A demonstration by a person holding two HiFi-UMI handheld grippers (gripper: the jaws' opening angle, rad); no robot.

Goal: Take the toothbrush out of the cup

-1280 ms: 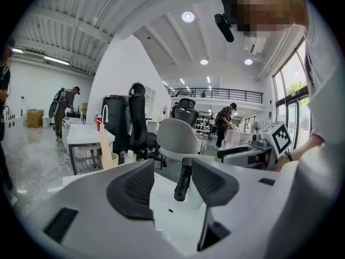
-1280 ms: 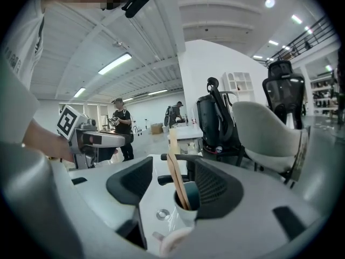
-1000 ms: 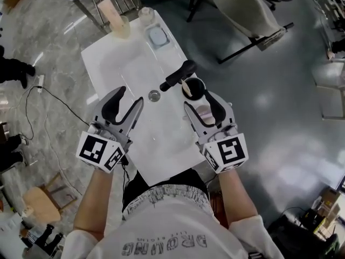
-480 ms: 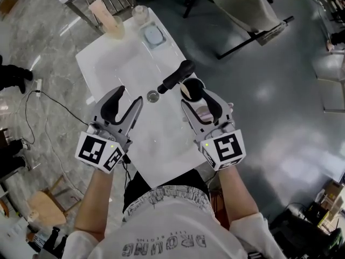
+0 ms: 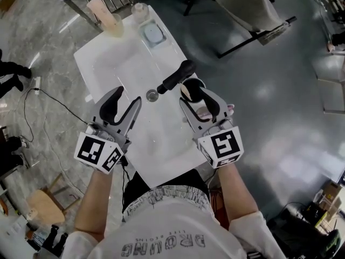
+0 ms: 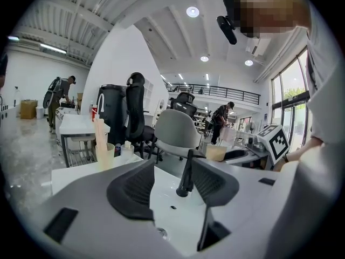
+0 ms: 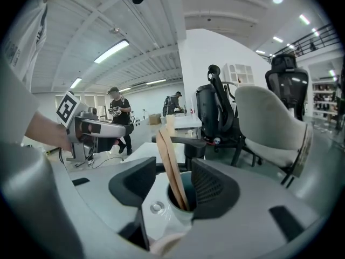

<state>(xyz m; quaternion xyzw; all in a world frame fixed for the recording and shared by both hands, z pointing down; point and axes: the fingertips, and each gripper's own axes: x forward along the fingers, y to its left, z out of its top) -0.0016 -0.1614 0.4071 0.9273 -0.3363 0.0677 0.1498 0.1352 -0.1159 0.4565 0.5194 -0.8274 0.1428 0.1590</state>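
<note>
A dark-lined cup (image 7: 180,208) stands on the sink's right rim beside the black faucet (image 5: 175,77). Two pale wooden toothbrush handles (image 7: 171,166) lean out of it toward the left. My right gripper (image 7: 173,172) is open around them, one jaw on each side, and no pad presses on the handles. Its jaws have just been closing. From the head view the right gripper (image 5: 193,93) covers most of the cup (image 5: 187,88). My left gripper (image 5: 129,99) hangs open over the white basin (image 5: 124,63) with nothing between its jaws, and the faucet (image 6: 186,174) stands beyond it.
The drain (image 5: 152,95) lies between the grippers. At the sink's far end stand a second cup with a brush (image 5: 110,23), a small bottle (image 5: 139,9) and a soap dish (image 5: 152,35). An office chair (image 5: 242,9) is at the far right, a cable (image 5: 48,101) on the floor at the left.
The right gripper has sunk a little around the cup and its jaws stand slightly narrower. The left gripper has kept its place.
</note>
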